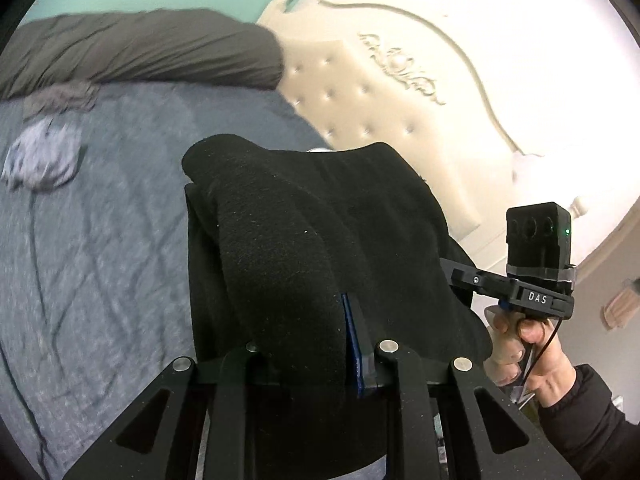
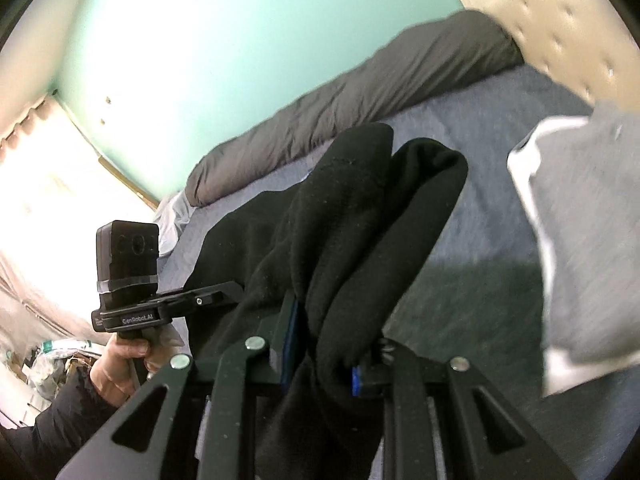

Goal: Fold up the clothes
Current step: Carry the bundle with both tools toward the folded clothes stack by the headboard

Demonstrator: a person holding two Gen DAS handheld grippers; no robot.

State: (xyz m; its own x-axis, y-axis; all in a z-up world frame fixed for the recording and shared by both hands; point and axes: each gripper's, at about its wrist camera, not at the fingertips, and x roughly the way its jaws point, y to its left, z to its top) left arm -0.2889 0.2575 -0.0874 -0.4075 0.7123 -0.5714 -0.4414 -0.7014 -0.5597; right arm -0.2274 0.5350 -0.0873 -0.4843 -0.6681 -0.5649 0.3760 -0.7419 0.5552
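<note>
A black fleece garment (image 1: pixel 320 208) hangs in the air above the bed, stretched between both grippers. My left gripper (image 1: pixel 296 320) is shut on one edge of it; the cloth bulges over the fingers and hides all but one blue pad (image 1: pixel 352 340). In the right wrist view the same garment (image 2: pixel 352 184) is bunched between the blue pads of my right gripper (image 2: pixel 324 344), which is shut on it. Each view shows the other gripper in a person's hand, its fingers reaching into the cloth: the right gripper (image 1: pixel 460 276) and the left gripper (image 2: pixel 232 292).
The bed below has a blue-grey sheet (image 1: pixel 112 240) and a dark grey duvet (image 1: pixel 140 48) rolled along its far side. Crumpled grey clothes (image 1: pixel 40 156) lie at the left. A grey and white garment (image 2: pixel 580 240) lies on the right. A cream tufted headboard (image 1: pixel 380 92) stands behind.
</note>
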